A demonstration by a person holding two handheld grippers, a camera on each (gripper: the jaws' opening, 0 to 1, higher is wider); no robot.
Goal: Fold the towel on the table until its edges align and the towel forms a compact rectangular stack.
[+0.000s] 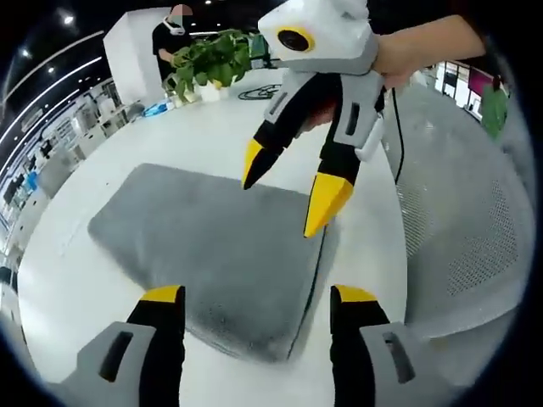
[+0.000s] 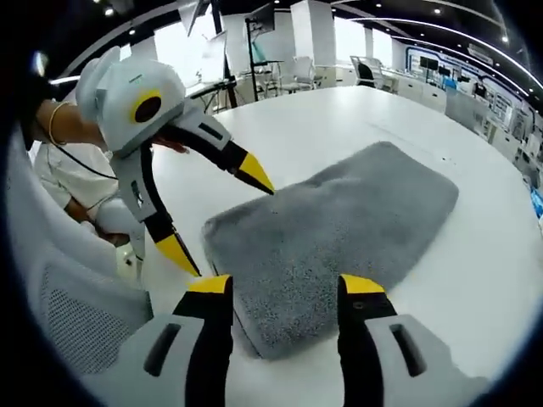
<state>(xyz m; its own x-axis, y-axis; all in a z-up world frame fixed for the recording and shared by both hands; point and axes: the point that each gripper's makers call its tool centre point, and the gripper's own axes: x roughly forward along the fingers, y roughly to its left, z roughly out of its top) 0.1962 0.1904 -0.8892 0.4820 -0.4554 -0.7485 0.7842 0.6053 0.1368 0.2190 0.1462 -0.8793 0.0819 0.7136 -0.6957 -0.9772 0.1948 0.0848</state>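
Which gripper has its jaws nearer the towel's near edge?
Neither clearly: both left gripper and right gripper hang open over the same end of the grey towel.

Open-plan office or showroom: long white table [image 2: 339, 119], desks [image 2: 441, 89], ceiling striplights (bright) [image 2: 424, 34].

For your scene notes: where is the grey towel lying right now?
The towel lies flat on the white table, between the two open grippers, its near edge by the mesh chair.
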